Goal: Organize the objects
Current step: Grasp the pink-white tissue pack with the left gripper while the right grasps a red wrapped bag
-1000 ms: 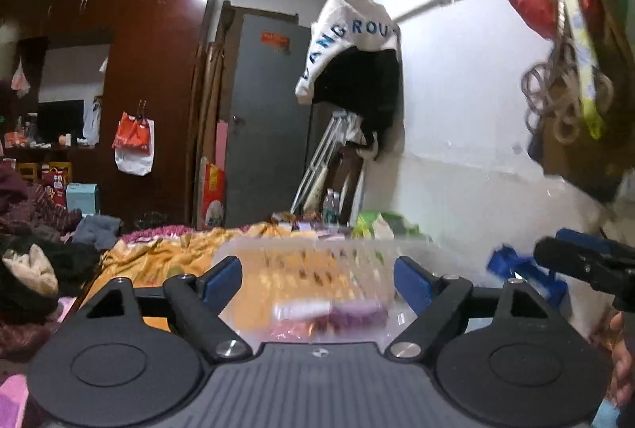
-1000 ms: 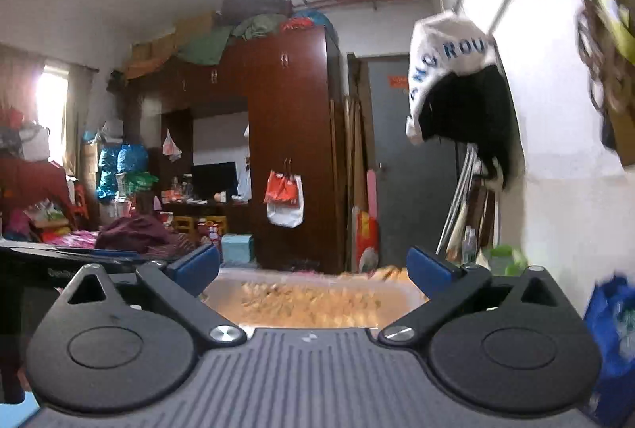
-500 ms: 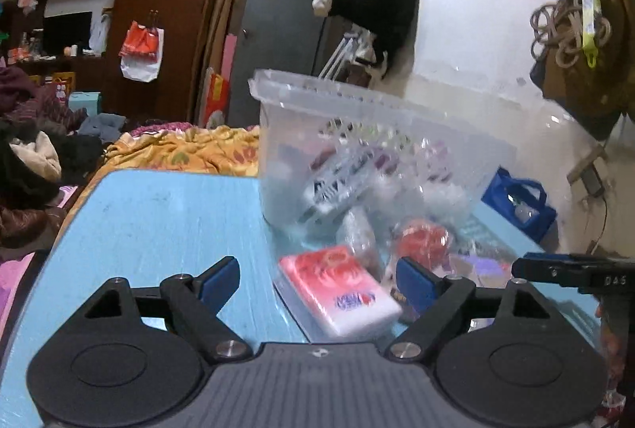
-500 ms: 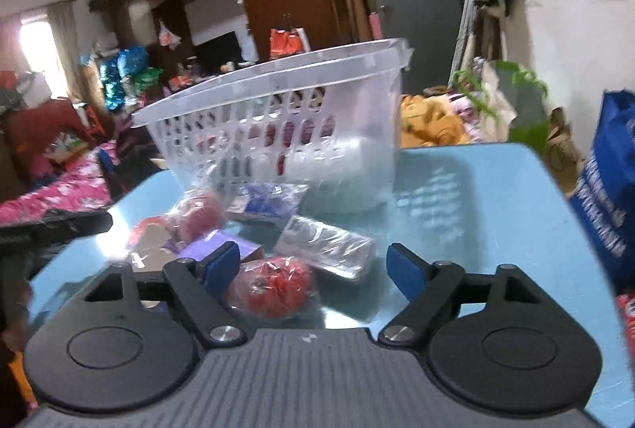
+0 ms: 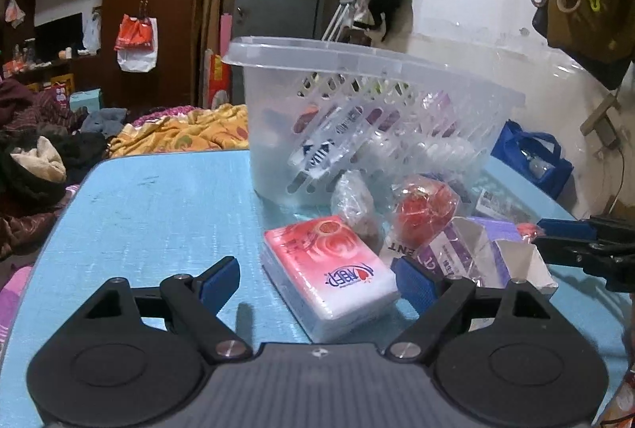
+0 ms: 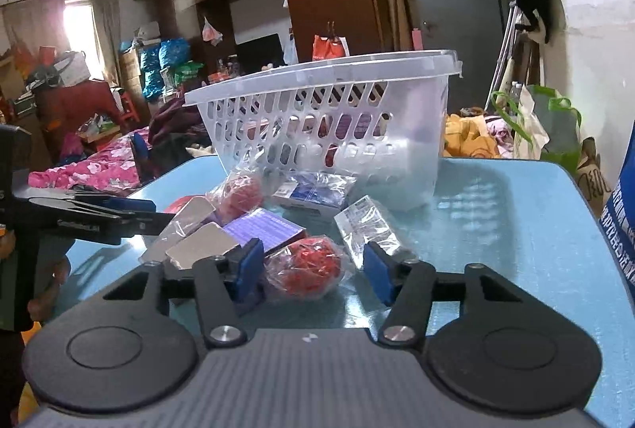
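A clear plastic basket (image 5: 357, 102) (image 6: 337, 126) stands on the blue table (image 5: 158, 205) with several packets inside. In front of it lie loose items. My left gripper (image 5: 317, 279) is open around a pink tissue pack (image 5: 329, 277), without touching it. My right gripper (image 6: 313, 269) is open around a red ball in a clear bag (image 6: 305, 271). A second bagged red ball (image 5: 426, 213) (image 6: 238, 191), a purple box with open flaps (image 5: 476, 253) (image 6: 254, 231) and a clear wrapped packet (image 6: 369, 225) lie close by.
A bed with orange and pink bedding (image 5: 178, 130) lies past the table's far edge. A blue bag (image 5: 535, 158) sits by the white wall. A dark wardrobe and grey door (image 5: 278, 11) stand behind. The other gripper shows at the right (image 5: 575, 245).
Both grippers tilted down from facing the room to the tabletop and came in close. The left now brackets the tissue pack, the right the red ball bag.
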`<act>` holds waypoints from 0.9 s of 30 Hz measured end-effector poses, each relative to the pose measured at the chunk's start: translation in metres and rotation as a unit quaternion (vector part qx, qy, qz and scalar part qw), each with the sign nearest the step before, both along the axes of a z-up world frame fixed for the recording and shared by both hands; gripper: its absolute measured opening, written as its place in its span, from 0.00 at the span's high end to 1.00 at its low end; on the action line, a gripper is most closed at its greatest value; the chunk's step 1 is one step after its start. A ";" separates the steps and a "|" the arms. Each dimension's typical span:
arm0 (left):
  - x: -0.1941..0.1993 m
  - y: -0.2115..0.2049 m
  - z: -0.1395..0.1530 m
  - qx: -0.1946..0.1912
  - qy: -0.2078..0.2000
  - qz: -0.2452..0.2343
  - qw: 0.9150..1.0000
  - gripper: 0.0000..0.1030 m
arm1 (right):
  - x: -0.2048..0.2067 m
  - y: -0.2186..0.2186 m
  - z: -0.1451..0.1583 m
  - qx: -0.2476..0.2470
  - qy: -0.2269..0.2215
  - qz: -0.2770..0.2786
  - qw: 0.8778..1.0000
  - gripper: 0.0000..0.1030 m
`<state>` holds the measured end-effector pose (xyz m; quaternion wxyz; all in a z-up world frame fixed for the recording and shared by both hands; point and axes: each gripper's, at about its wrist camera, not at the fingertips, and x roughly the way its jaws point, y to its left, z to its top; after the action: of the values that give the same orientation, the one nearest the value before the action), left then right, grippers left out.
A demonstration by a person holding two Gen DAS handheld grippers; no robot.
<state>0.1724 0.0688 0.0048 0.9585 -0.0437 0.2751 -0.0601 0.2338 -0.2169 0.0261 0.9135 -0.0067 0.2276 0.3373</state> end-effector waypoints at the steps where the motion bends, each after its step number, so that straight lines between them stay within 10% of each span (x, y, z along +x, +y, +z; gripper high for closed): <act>1: 0.001 -0.001 0.000 -0.001 0.000 -0.001 1.000 0.14 | 0.000 0.000 0.000 -0.002 0.000 0.002 1.000 0.46; 27: 0.003 -0.016 -0.002 0.028 0.016 0.005 0.999 0.25 | -0.009 -0.005 -0.001 0.020 -0.033 0.011 0.999 0.55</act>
<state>0.1757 0.0528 0.0031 0.9551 -0.0194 0.2918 -0.0466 0.2248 -0.2223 0.0250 0.9167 -0.0023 0.1900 0.3515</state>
